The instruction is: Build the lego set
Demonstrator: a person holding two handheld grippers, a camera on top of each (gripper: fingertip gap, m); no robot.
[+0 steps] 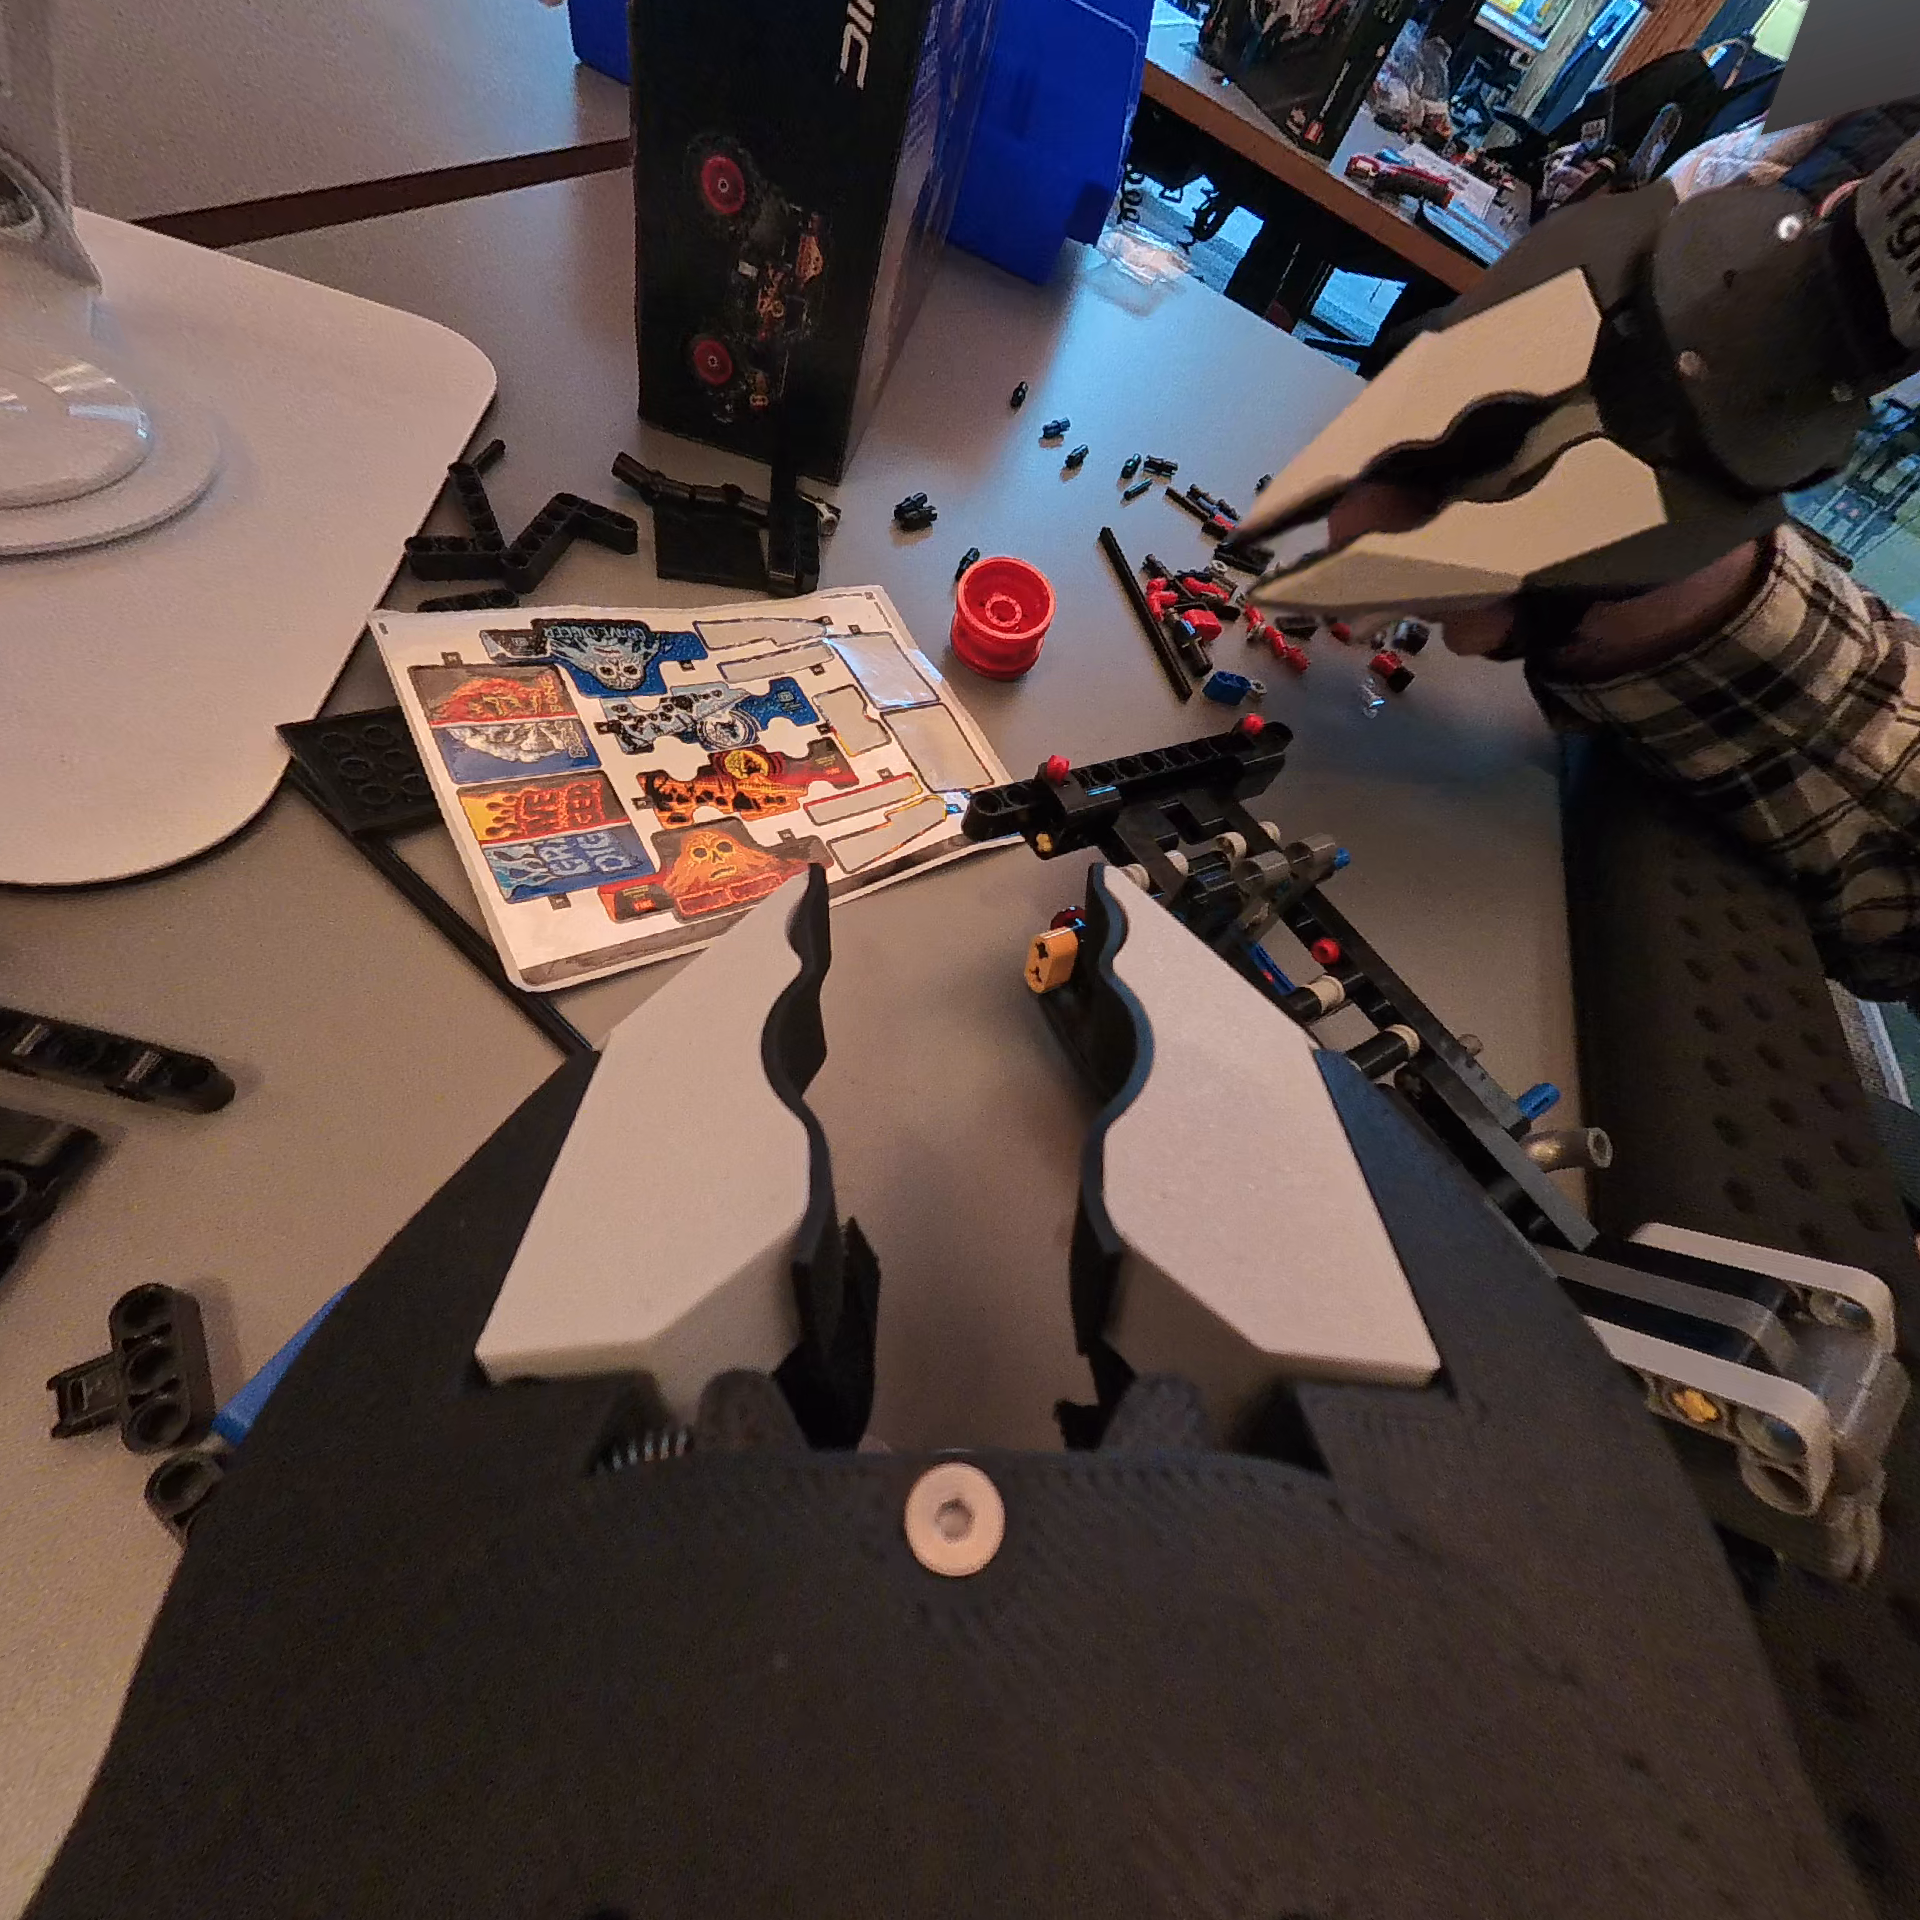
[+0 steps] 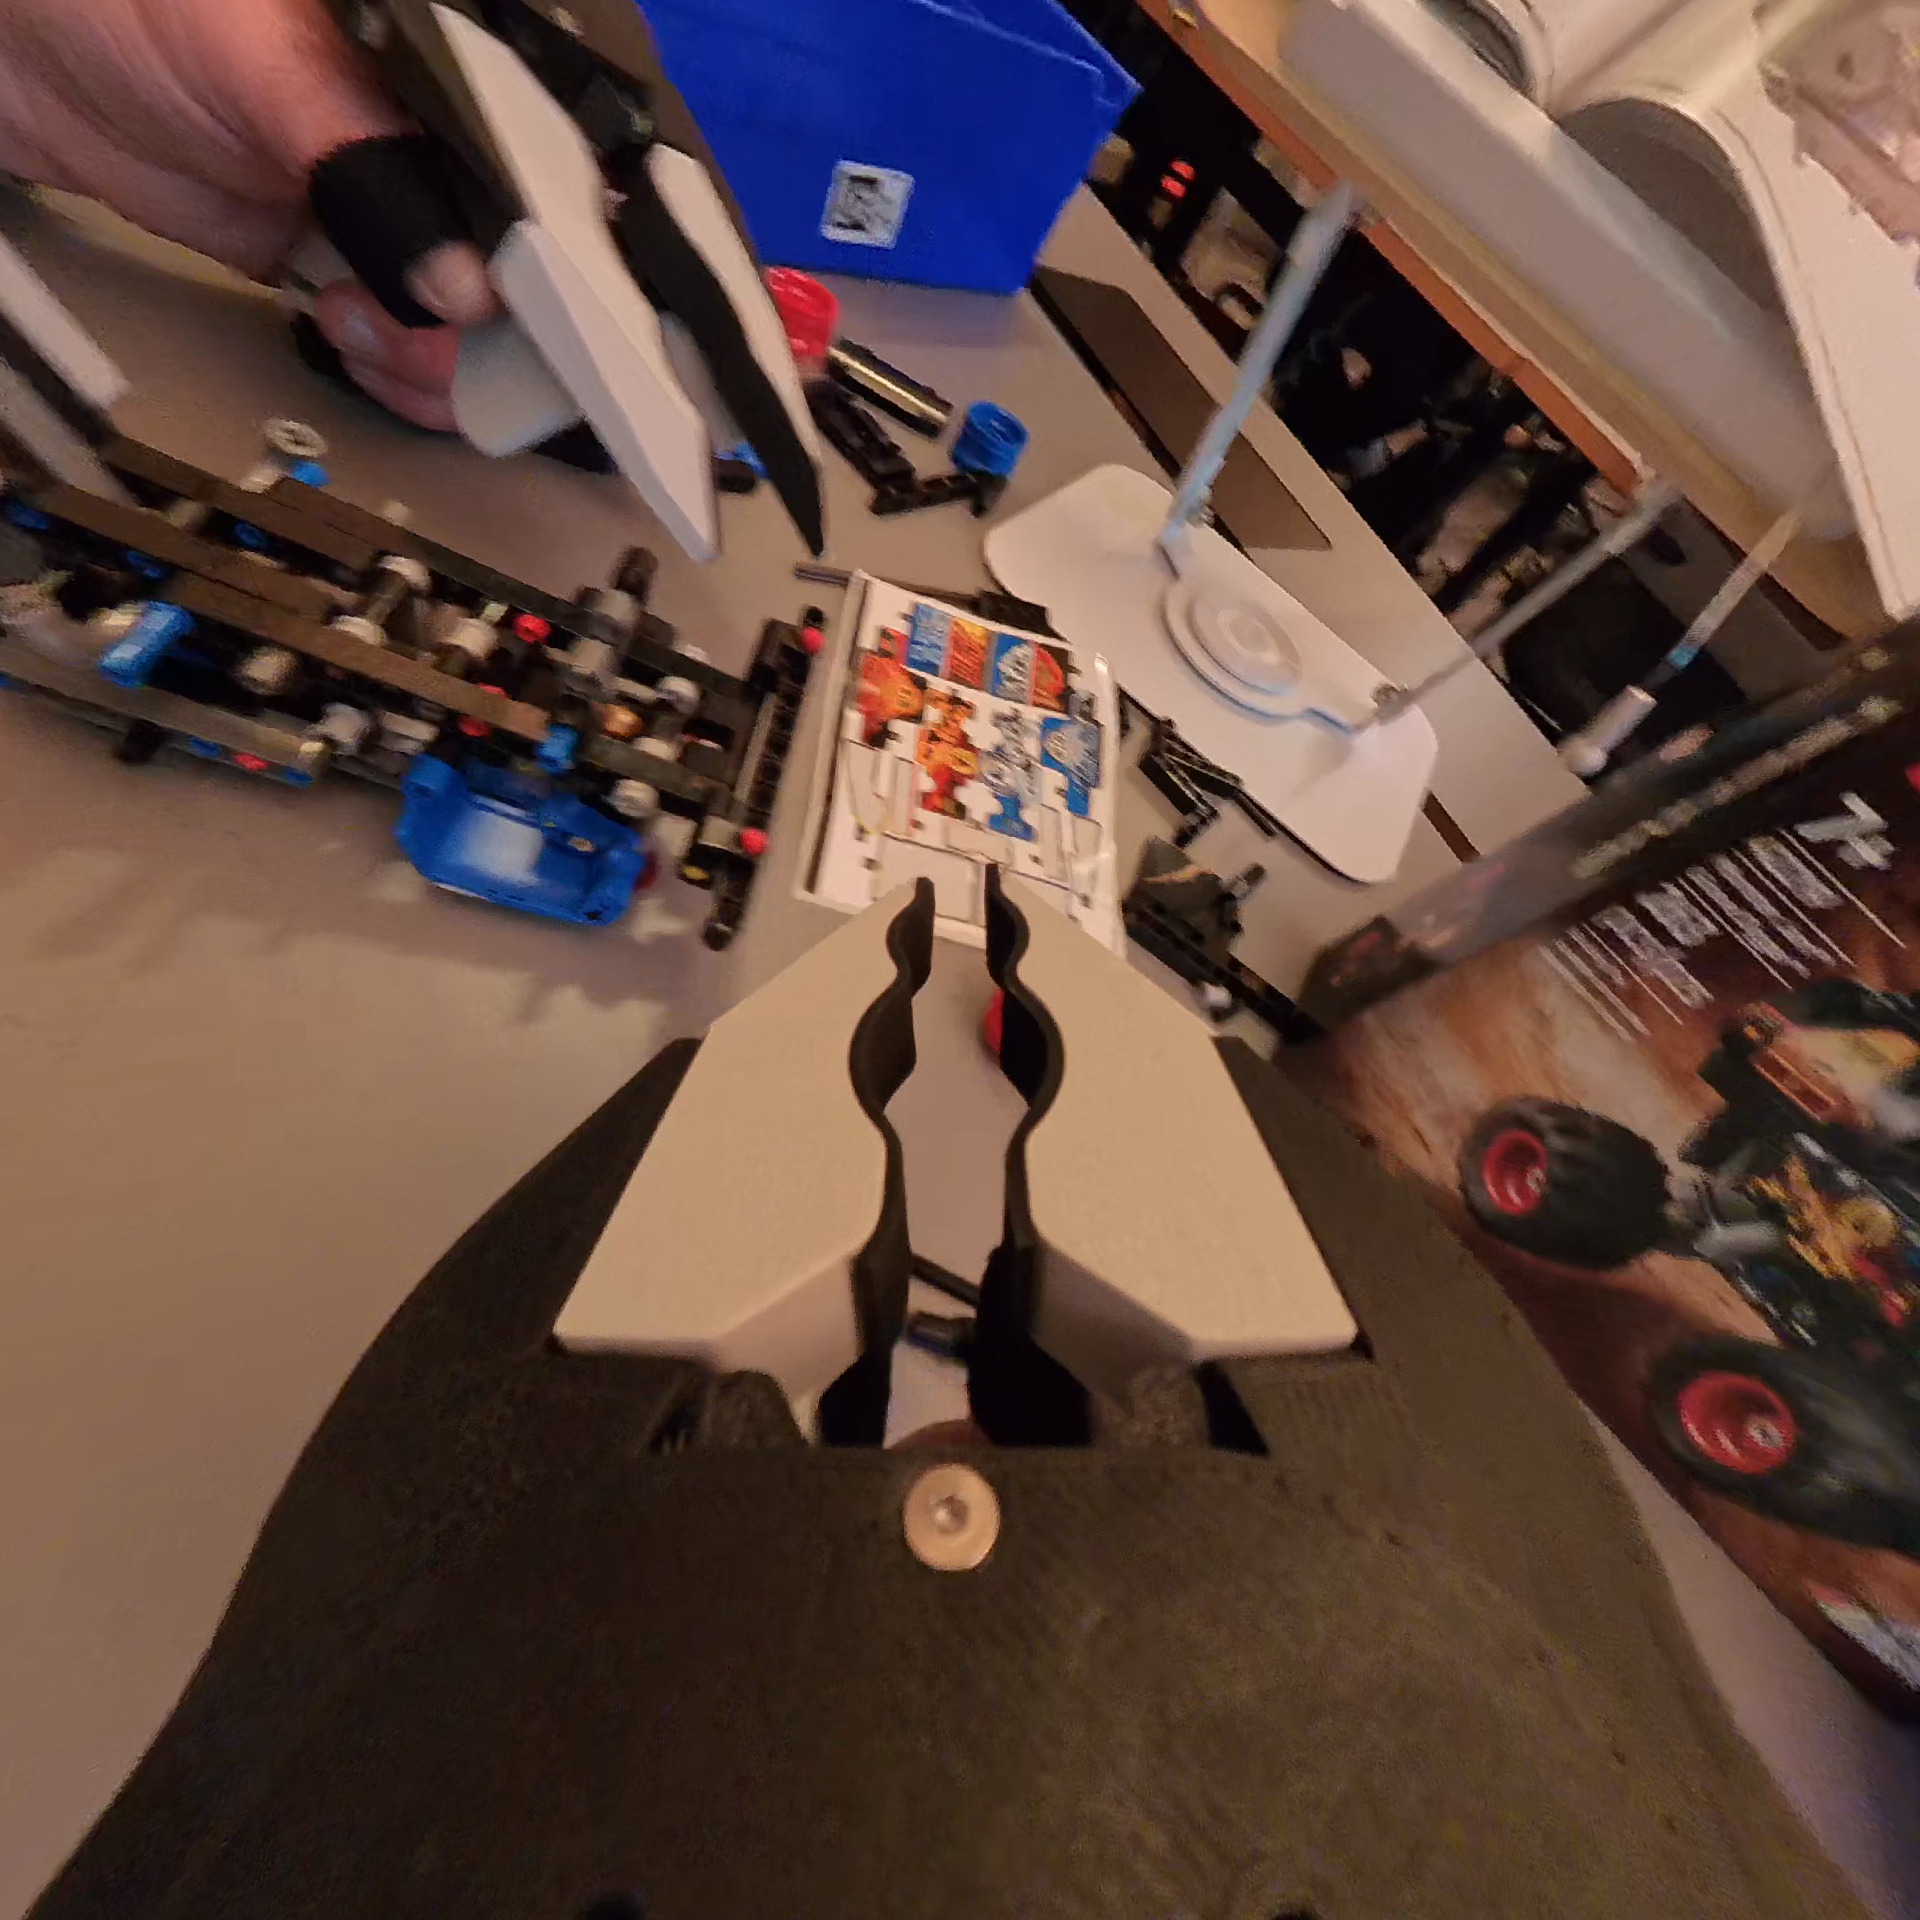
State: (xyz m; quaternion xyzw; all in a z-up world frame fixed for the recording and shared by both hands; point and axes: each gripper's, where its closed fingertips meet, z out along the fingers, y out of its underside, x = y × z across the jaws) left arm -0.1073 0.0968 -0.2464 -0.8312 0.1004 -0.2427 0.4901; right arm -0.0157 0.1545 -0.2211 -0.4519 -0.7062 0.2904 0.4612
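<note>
A long black Lego chassis [image 1: 1195,831] with grey, blue and red pins lies on the grey table; it also shows in the right wrist view [image 2: 364,644]. My left gripper [image 1: 961,894] is open and empty, low over the table just left of the chassis, with a small yellow connector [image 1: 1049,956] by its right finger. My right gripper [image 2: 956,894] hovers with only a narrow gap between its jaws and nothing seen in them. In the left wrist view the right gripper [image 1: 1252,569] is over a scatter of small red and black pins [image 1: 1205,603].
A sticker sheet [image 1: 686,769] lies mid-table, with a red wheel hub [image 1: 1003,618] beside it. The set's box [image 1: 769,229] and a blue bin [image 1: 1039,135] stand behind. A white stand base [image 1: 208,520] is at left. Black beams [image 1: 520,530] lie loose. A blue part [image 2: 520,842] lies by the chassis. Across from one pair of fingers to the other is roughly 12 cm. The small yellow connector [image 1: 1049,956] sits 4 cm or so from the ends of my left fingers.
</note>
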